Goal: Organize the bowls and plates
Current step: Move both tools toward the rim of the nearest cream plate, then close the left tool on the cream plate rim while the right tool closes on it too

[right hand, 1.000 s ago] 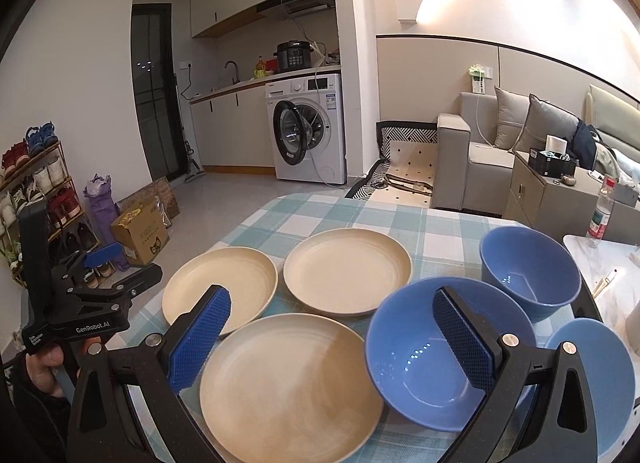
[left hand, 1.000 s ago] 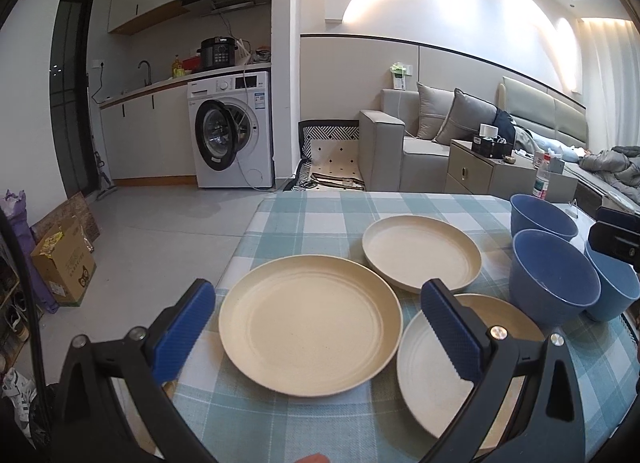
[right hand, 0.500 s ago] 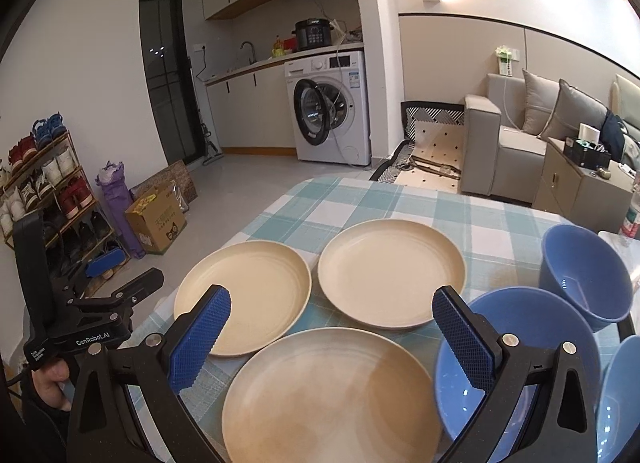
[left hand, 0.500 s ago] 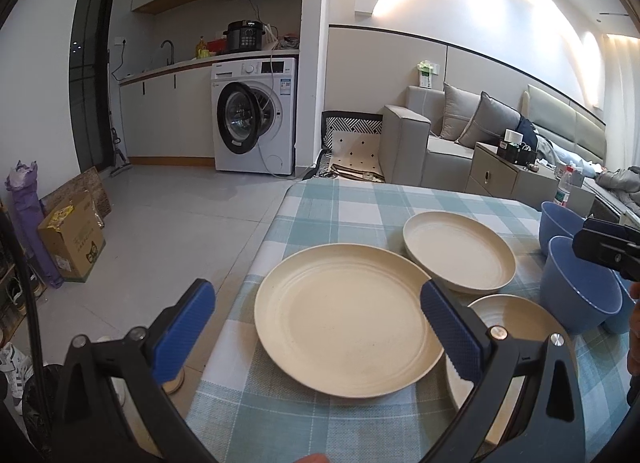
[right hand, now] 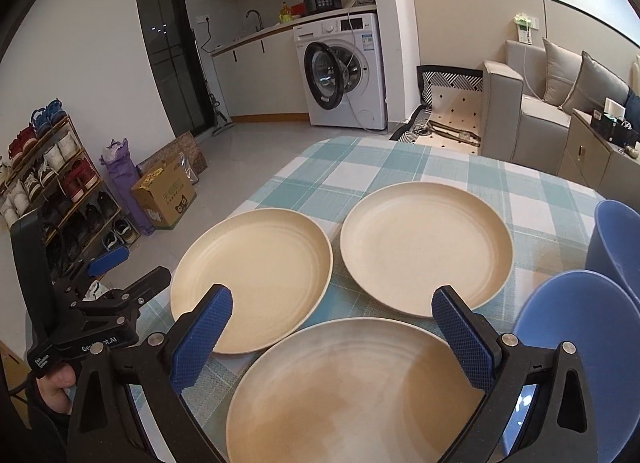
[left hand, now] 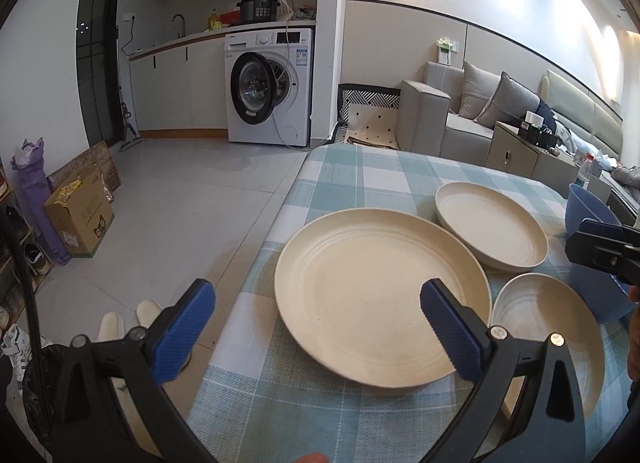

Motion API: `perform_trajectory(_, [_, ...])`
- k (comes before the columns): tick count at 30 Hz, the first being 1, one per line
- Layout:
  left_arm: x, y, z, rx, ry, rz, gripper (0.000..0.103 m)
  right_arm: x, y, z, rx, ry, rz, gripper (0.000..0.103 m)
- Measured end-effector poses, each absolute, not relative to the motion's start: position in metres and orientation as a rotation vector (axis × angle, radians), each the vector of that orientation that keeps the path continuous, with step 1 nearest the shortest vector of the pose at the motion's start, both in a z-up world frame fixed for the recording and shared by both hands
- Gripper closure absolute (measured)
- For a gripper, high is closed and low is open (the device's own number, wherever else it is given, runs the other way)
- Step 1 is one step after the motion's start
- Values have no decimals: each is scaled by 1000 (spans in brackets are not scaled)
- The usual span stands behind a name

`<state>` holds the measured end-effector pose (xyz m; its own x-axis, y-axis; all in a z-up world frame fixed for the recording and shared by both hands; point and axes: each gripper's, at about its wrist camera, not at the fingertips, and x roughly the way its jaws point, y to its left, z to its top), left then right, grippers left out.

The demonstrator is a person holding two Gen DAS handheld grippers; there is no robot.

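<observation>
Over the checked blue-and-white tablecloth (left hand: 360,175), my left gripper (left hand: 316,327) and my right gripper (right hand: 332,327) both hang wide open, holding nothing. Three round cream plates lie flat below: one at the left edge (left hand: 376,299), one near me (right hand: 352,395), one farther back (right hand: 424,255). Blue plastic bowls (right hand: 580,327) sit at the right.

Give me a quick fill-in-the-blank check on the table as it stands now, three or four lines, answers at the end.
1. The number of cream plates on the checked tablecloth is ____.
2. The bowls at the right side of the table are coloured ____.
3. The jaws of the right gripper are ____, with nothing between them.
4. The left gripper hovers in front of the plate nearest the table's ____ edge.

Missing words: three; blue; open; left
</observation>
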<state>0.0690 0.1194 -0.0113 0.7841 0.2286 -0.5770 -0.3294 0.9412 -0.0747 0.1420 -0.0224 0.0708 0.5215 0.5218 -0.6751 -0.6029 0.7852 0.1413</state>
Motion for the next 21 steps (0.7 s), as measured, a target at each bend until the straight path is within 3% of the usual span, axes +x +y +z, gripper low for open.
perform_trajectory(4, [73, 127, -21, -209, 630, 310, 0, 148, -7, 60, -135, 797, 700, 12])
perform_trajectory(21, [77, 146, -42, -279, 684, 264, 7, 175, 43, 15, -178, 932, 770, 29])
